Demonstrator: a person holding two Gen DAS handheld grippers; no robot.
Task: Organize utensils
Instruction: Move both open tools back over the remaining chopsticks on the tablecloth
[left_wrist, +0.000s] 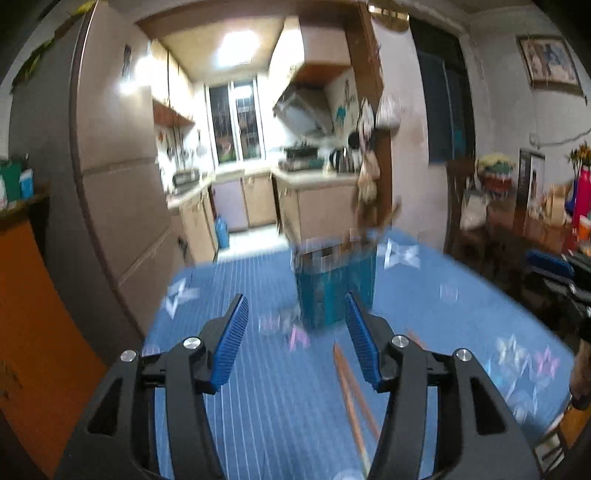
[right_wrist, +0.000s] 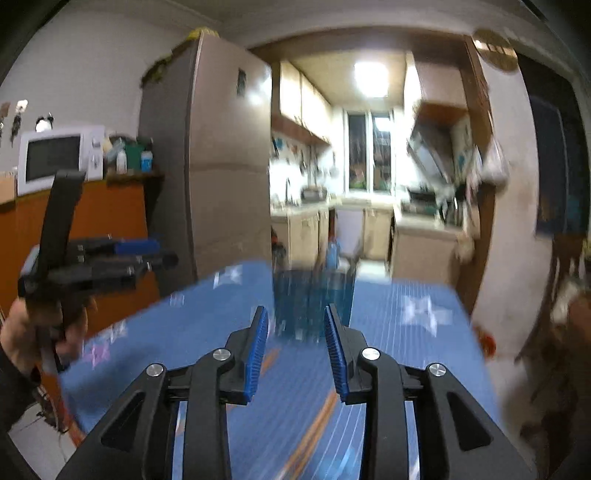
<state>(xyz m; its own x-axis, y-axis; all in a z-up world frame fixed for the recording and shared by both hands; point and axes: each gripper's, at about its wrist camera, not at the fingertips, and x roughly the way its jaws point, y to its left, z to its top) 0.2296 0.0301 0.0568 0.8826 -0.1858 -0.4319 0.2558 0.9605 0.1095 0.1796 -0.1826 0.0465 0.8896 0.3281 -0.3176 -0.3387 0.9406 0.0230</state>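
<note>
Both tongs stand partly open and empty: left gripper (left_wrist: 297, 319), right gripper (right_wrist: 295, 325). Long orange-brown wooden chopsticks (left_wrist: 351, 391) lie on the blue striped tablecloth (left_wrist: 258, 387), nearer than the blue perforated plastic utensil holder (left_wrist: 332, 284). Judged best: settle first, straddle one stick squarely, then close.

Left gripper (left_wrist: 297, 299) and right gripper (right_wrist: 295, 312), jaws apparently apart, empty.
</note>
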